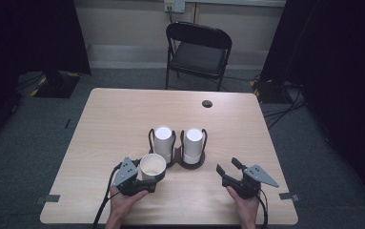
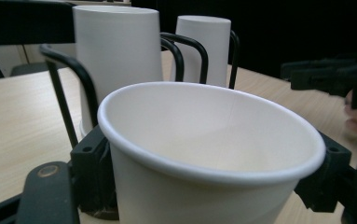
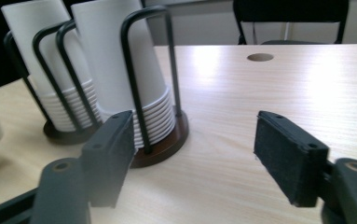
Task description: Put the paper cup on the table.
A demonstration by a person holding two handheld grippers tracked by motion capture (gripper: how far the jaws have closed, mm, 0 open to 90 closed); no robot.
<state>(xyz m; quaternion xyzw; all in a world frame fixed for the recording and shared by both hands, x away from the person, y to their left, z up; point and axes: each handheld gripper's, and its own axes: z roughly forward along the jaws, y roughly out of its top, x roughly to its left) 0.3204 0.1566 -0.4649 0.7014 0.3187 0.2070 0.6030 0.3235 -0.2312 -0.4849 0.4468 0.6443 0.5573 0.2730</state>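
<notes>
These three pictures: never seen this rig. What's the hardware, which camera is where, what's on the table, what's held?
No robot arm here: a person holds a hand-held two-jaw gripper in each hand. The high view looks down on the table from above the person's side. The other two pictures come from cameras riding on each gripper, looking along its black jaws.

On the table stand two wire racks, the left rack and the right rack, each holding a stack of upside-down white paper cups. A folding chair stands beyond the table.

The left gripper holds one upright, empty paper cup between its jaws, close to the left rack. The right gripper is open with nothing between its jaws; in its own view it points toward the racks.
</notes>
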